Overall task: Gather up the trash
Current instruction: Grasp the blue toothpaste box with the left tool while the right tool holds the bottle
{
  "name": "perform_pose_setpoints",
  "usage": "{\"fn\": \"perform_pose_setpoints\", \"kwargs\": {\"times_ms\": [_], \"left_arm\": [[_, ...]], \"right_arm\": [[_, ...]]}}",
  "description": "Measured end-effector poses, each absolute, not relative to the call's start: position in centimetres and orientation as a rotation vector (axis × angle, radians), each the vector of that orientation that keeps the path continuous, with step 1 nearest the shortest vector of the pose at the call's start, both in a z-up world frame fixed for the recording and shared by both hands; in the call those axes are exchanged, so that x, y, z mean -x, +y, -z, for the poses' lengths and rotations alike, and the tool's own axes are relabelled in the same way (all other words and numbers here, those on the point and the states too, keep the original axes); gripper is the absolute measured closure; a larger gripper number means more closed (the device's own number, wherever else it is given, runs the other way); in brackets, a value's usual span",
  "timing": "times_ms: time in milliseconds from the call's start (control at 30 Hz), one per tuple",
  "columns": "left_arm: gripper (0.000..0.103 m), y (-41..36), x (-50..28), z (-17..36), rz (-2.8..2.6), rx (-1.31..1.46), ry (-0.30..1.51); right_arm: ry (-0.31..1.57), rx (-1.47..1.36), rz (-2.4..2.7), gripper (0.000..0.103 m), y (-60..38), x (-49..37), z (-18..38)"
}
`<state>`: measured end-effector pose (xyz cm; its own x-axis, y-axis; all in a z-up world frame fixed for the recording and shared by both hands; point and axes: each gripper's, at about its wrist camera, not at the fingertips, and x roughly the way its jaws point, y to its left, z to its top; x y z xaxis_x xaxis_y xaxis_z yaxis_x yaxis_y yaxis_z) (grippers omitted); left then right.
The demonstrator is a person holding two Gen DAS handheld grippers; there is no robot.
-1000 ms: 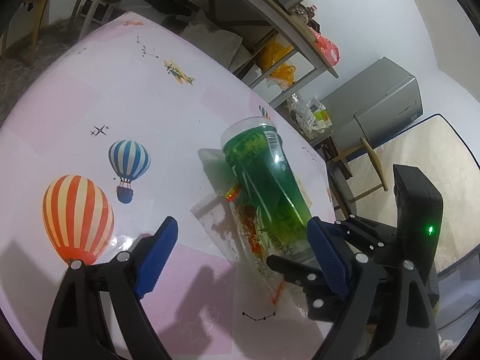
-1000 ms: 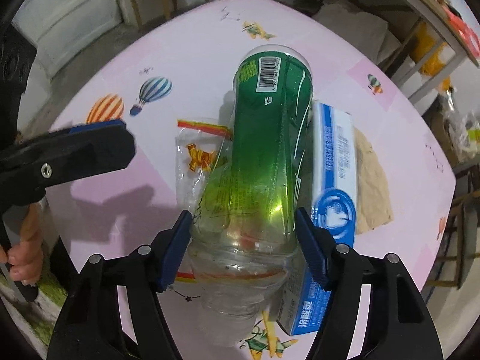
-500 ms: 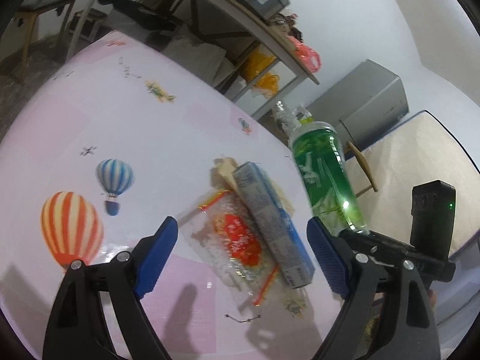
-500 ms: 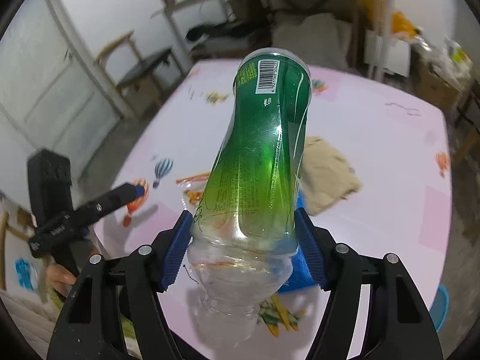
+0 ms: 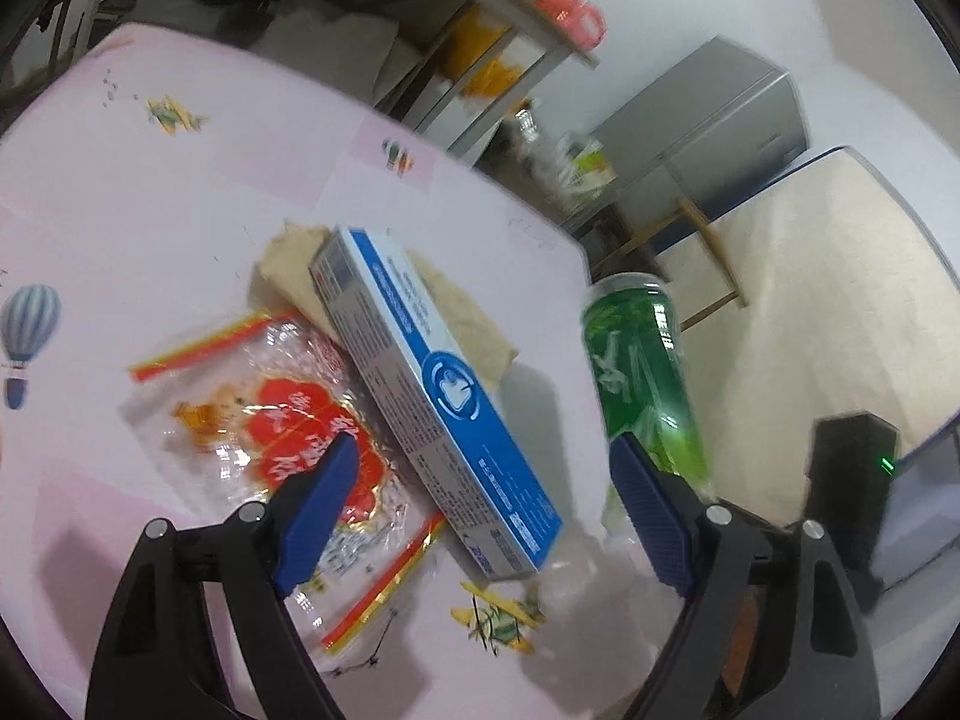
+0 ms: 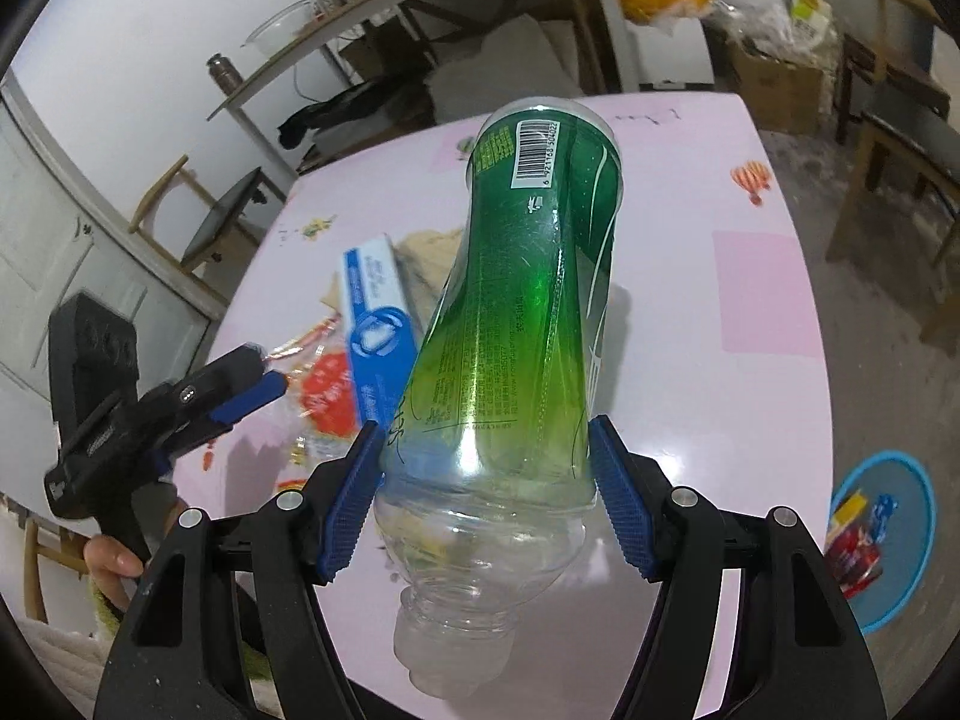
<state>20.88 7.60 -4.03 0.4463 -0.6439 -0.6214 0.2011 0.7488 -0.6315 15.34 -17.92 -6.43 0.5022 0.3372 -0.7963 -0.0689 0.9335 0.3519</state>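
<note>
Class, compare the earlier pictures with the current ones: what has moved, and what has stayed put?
The right gripper, already clamped on the green bottle, lifted it off the table, uncovering the blue box. The left gripper swung over the snack wrapper. Box, wrapper and brown paper stayed put.
</note>
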Motion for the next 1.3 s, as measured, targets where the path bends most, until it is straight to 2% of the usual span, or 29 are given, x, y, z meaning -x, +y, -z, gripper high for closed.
{"fn": "perform_pose_setpoints", "kwargs": {"times_ms": [400,600,800,833,900,967,1000,1100,1167,1200,1233,1300], "left_arm": [[0.024,1.8,-24.3,6.2,0.278,0.367,1.081],[0.041,1.4,-24.5,7.0,0.242,0.370,1.067],[0.046,2.1,-23.5,6.8,0.232,0.417,1.050],[0.056,2.4,-23.4,6.8,0.230,0.433,1.044],[0.060,2.9,-22.9,6.2,0.237,0.452,1.029],[0.071,3.1,-22.7,6.1,0.241,0.453,1.028],[0.072,3.1,-22.7,6.0,0.242,0.457,1.030],[0.072,3.0,-23.3,6.0,0.242,0.472,1.043],[0.061,2.9,-23.6,6.1,0.232,0.491,1.062],[0.047,2.6,-23.9,6.1,0.216,0.480,1.077],[0.040,2.2,-24.2,6.1,0.206,0.466,1.080],[0.037,1.3,-24.8,6.1,0.189,0.426,1.076]], "right_arm": [[1.007,-0.360,-0.245,0.038,-20.9,-14.2,8.3],[0.999,-0.396,-0.257,0.038,-22.1,-13.8,8.8],[0.997,-0.424,-0.263,0.038,-22.8,-13.4,9.1],[0.997,-0.427,-0.264,0.038,-22.8,-13.3,9.1],[0.994,-0.435,-0.267,0.038,-22.9,-13.3,9.0],[0.993,-0.437,-0.269,0.038,-22.9,-13.2,9.0],[0.992,-0.438,-0.269,0.038,-22.9,-13.2,8.9],[0.988,-0.439,-0.270,0.038,-22.8,-13.1,8.8],[0.985,-0.437,-0.273,0.038,-22.8,-12.9,8.8],[0.984,-0.436,-0.274,0.038,-22.8,-12.9,8.8],[0.984,-0.434,-0.275,0.038,-22.8,-12.8,8.8],[0.984,-0.434,-0.276,0.038,-22.7,-12.7,8.8]]}}
